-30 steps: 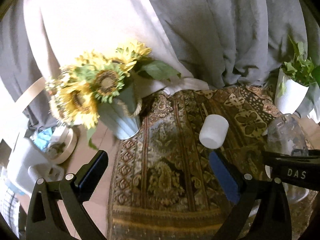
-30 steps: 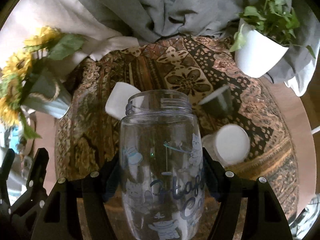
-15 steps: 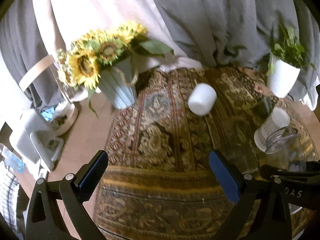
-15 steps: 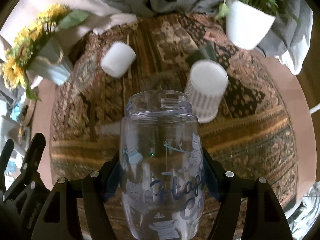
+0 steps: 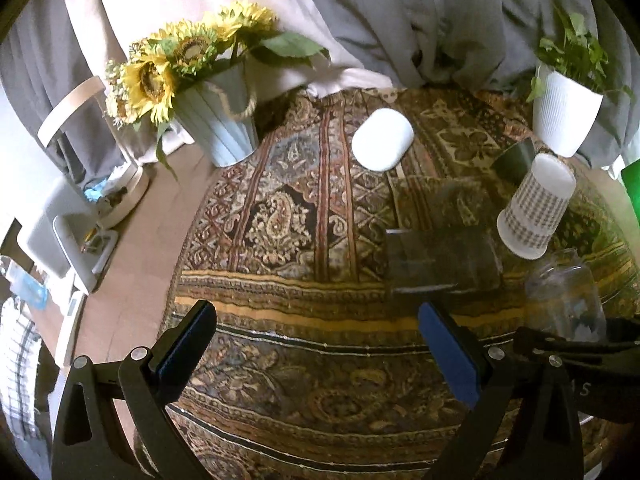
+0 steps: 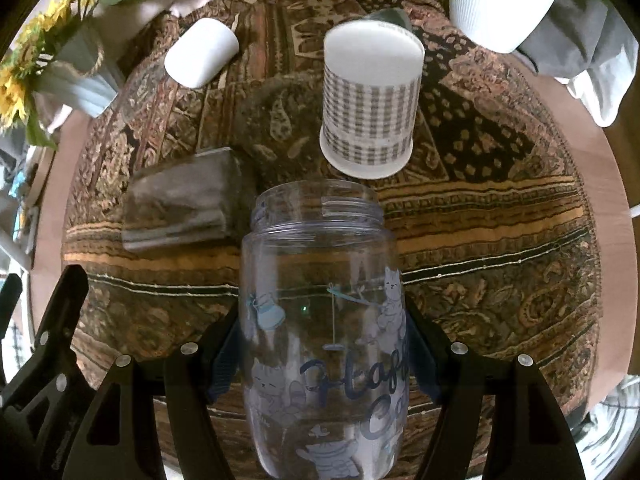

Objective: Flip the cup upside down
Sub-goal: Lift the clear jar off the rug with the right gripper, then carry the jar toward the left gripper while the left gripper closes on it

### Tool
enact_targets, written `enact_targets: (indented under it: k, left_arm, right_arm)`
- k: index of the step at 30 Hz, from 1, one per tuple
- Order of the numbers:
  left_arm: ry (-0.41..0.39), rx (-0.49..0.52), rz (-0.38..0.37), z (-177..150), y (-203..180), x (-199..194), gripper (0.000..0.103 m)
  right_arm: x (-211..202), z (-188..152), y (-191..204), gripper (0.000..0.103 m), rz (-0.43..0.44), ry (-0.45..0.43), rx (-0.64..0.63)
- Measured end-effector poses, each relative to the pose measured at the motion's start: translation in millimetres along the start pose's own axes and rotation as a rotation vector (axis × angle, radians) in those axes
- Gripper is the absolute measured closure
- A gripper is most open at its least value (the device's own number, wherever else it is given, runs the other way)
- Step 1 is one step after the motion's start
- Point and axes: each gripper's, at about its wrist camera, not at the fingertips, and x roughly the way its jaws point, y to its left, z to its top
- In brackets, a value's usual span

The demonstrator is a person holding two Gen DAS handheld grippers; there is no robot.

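My right gripper is shut on a clear plastic cup printed with blue cats and lettering. It holds the cup above the round table, mouth pointing away from me. The same cup shows at the right edge of the left wrist view, with the right gripper under it. My left gripper is open and empty above the near side of the patterned tablecloth.
On the cloth stand an upside-down checked cup, an upside-down white cup, a dark cup and a clear square container. A sunflower vase stands back left, a white plant pot back right.
Both grippers have risen and pulled back from the table, so more of it shows. The right gripper still holds the clear cup. The left stays open.
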Motion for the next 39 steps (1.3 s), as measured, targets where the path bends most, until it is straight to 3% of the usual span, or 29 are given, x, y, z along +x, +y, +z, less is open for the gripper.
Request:
enact_targets:
  k: [23, 28, 34, 39]
  left_arm:
    - [0.058, -0.016, 0.091, -12.9, -15.9, 6.2, 0.0]
    - [0.034, -0.032, 0.091, -10.8, -17.5, -11.0, 0.0]
    - [-0.021, -0.028, 0.08, -9.1, -28.3, -41.4, 0.0]
    - [-0.05, -0.028, 0.028, -14.7, -51.8, -65.7, 0.0]
  right_arm:
    - [16.2, -9.3, -19.4, 0.032, 0.031, 0.011, -0.001]
    - [-7.3, -14.3, -27.4, 0.025, 0.03, -0.056, 0.004]
    - [-51.8, -26.2, -52.7, 0.025, 0.053, -0.163, 0.038]
    - [-86.9, -34.5, -81.9, 0.025, 0.047, -0.248, 0.069]
